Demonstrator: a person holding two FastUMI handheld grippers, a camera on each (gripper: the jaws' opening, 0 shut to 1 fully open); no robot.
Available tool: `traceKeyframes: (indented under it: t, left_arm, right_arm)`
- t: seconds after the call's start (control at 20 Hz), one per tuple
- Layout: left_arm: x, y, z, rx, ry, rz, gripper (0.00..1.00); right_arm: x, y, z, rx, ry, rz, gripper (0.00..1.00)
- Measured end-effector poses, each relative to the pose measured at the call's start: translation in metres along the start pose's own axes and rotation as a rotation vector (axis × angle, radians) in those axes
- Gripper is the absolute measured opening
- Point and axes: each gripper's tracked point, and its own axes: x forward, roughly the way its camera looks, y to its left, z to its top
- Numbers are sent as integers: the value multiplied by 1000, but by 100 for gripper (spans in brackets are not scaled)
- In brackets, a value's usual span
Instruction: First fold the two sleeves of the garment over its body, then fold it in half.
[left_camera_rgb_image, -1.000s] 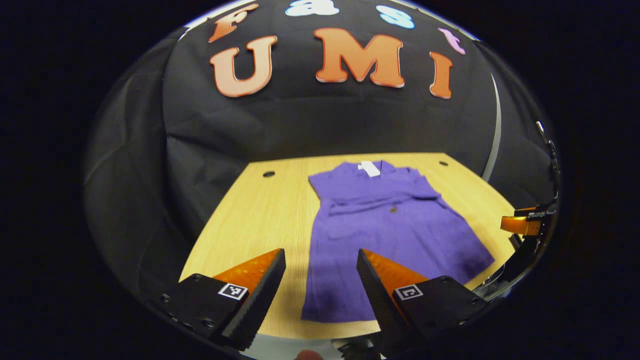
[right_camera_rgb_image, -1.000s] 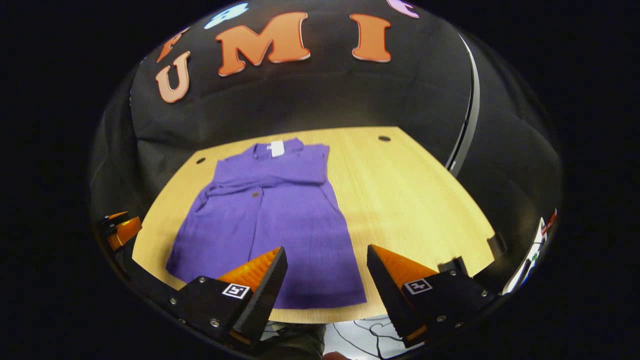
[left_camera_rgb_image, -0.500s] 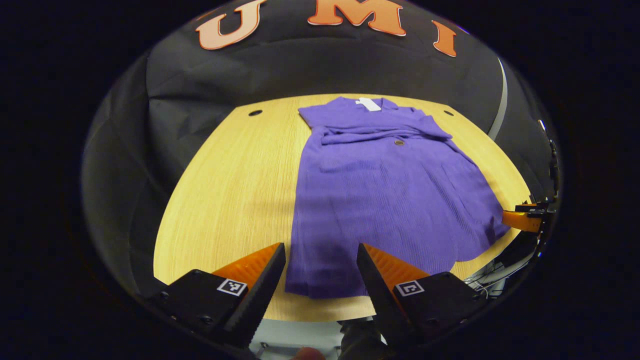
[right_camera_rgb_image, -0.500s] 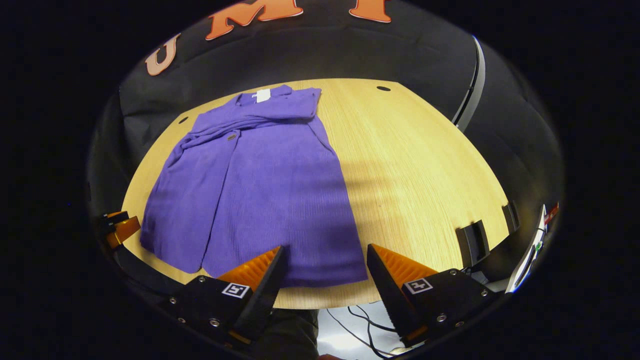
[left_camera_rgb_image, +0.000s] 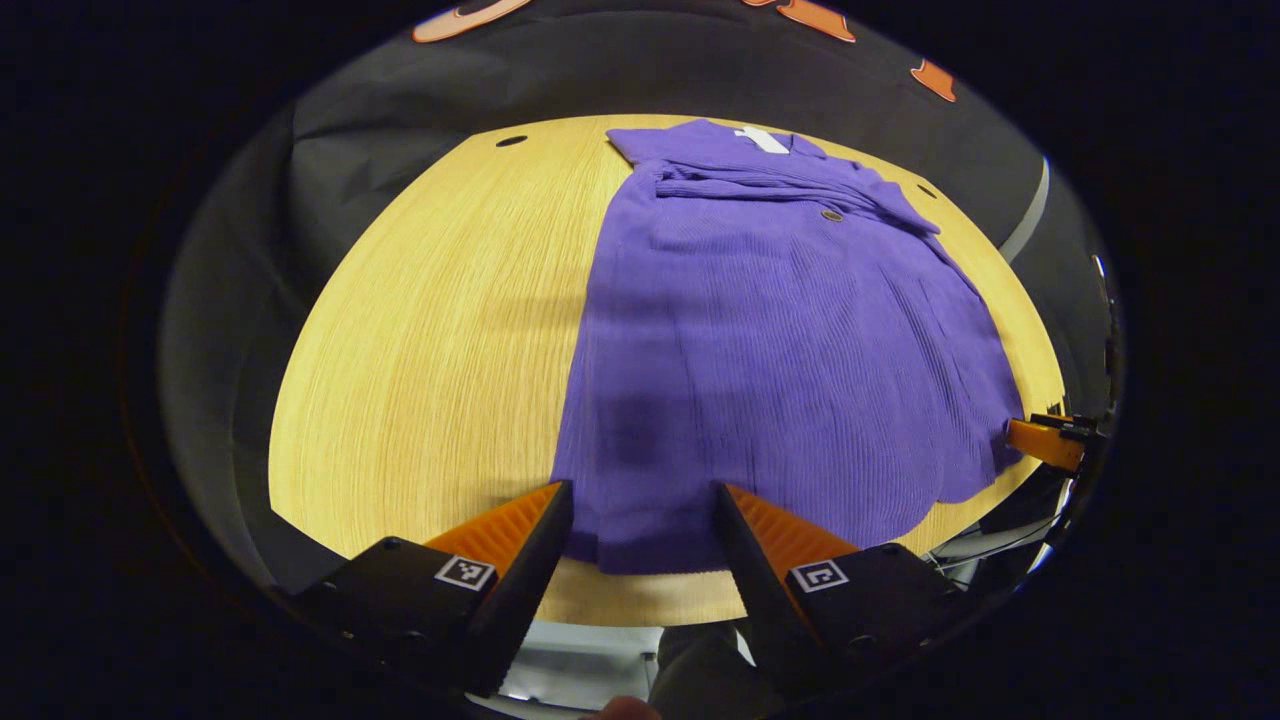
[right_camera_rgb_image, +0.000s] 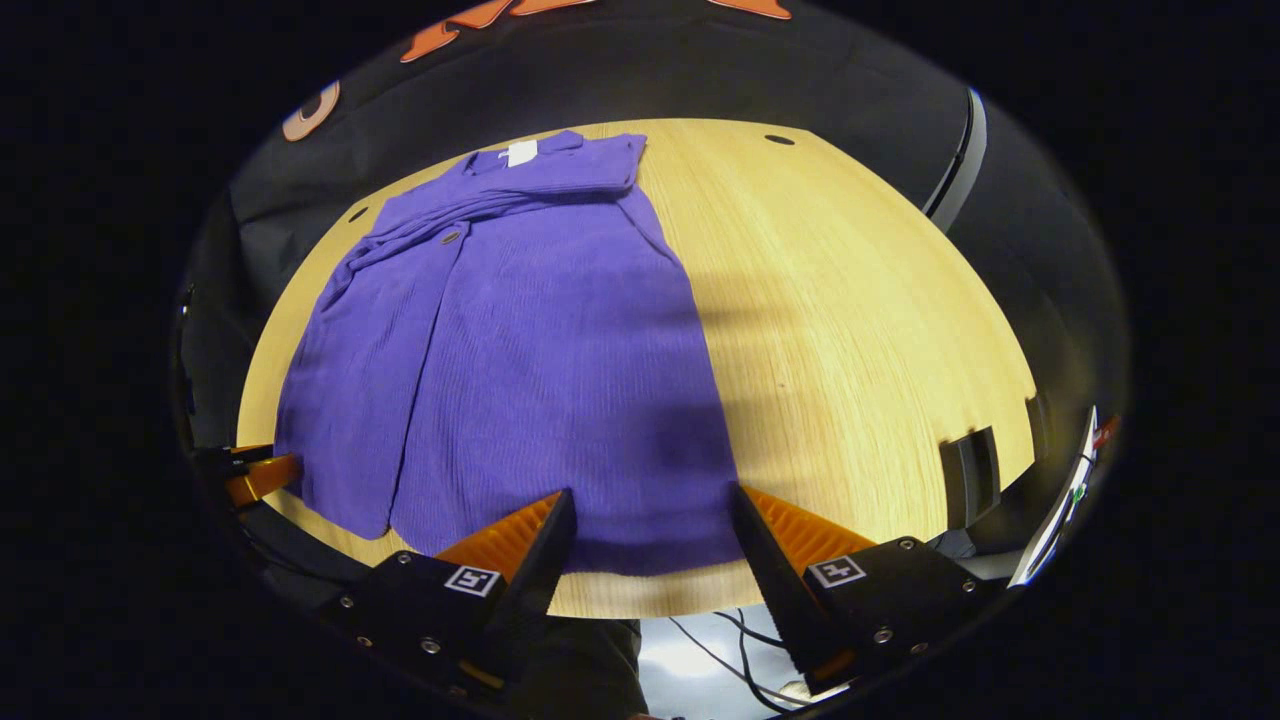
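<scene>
A purple ribbed garment (left_camera_rgb_image: 780, 330) (right_camera_rgb_image: 540, 340) lies flat on the wooden table (left_camera_rgb_image: 440, 320) (right_camera_rgb_image: 860, 300), collar and white tag at the far end. Both sleeves lie folded across its upper body. My left gripper (left_camera_rgb_image: 640, 500) is open, its fingers standing either side of the hem's near left corner, above the cloth. My right gripper (right_camera_rgb_image: 648, 505) is open too, straddling the hem's near right corner. In the left gripper view the right gripper's fingertip (left_camera_rgb_image: 1045, 442) shows at the far right edge; the left gripper's fingertip (right_camera_rgb_image: 262, 478) shows at the left edge of the right gripper view.
Bare wood flanks the garment on both sides. The table's near edge (left_camera_rgb_image: 640, 605) (right_camera_rgb_image: 650, 598) lies just beyond the fingers, with cables (right_camera_rgb_image: 740, 660) below it. A dark bracket (right_camera_rgb_image: 970, 478) sits on the table's right edge. Small holes (left_camera_rgb_image: 511, 141) (right_camera_rgb_image: 778, 140) mark the far corners.
Both grippers have dropped and tilted down toward the near hem, so the garment looms larger and the wall slides out at the top. Both stay open.
</scene>
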Motion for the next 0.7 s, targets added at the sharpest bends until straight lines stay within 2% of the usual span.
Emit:
traceKeyframes:
  t: [0.25,0.35,0.4,0.55,0.6,0.65,0.7]
  left_arm:
    - [1,11,4,-64,36,34,92]
    - [2,8,-10,-95,100,15,92]
    - [1,10,-9,-91,79,13,95]
    - [6,10,-11,-84,122,16,97]
    - [5,9,-11,-92,151,14,95]
    - [4,9,-8,-98,163,9,92]
    - [5,6,-5,-99,175,4,80]
  right_arm:
    - [2,-3,-6,-13,18,-11,94]
    - [4,-3,-6,-14,21,-13,94]
    - [4,-3,-7,-17,30,-16,94]
    - [5,-3,-9,-31,49,-17,93]
    - [6,0,-9,-32,59,-15,89]
    - [6,3,-7,-33,64,-8,74]
    - [6,6,-6,-38,66,-5,65]
